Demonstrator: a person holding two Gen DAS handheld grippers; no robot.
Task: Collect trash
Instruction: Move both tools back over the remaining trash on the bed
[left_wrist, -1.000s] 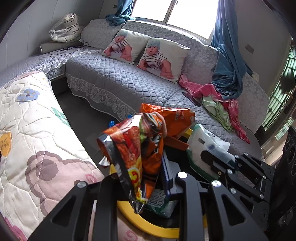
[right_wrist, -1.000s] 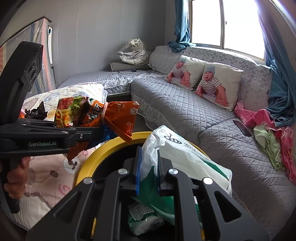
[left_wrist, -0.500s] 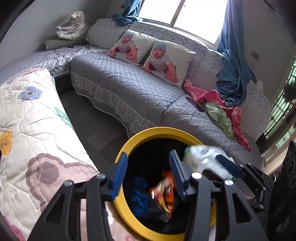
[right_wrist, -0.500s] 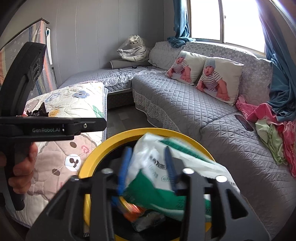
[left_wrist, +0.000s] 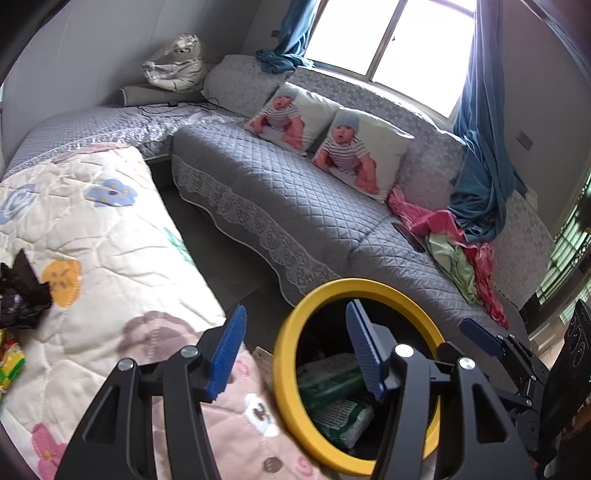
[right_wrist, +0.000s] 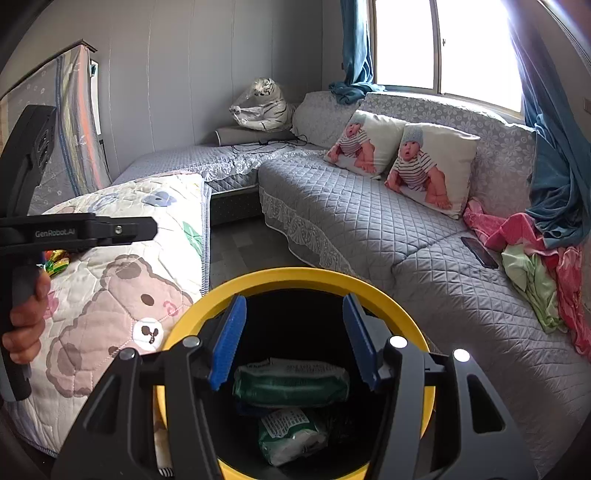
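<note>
Two tools, left (left_wrist: 295, 350) still spreading and right (right_wrist: 293, 339) spread, were held empty above the bin (right_wrist: 295, 275), packets (right_wrist: 291, 382) below.

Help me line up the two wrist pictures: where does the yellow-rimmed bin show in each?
Left wrist: yellow-rimmed bin at bottom, right of centre, behind the left gripper's right finger.
Right wrist: bin at bottom centre, right under the right gripper.
Shared landmark: the two baby-print pillows on the grey sofa.
</note>
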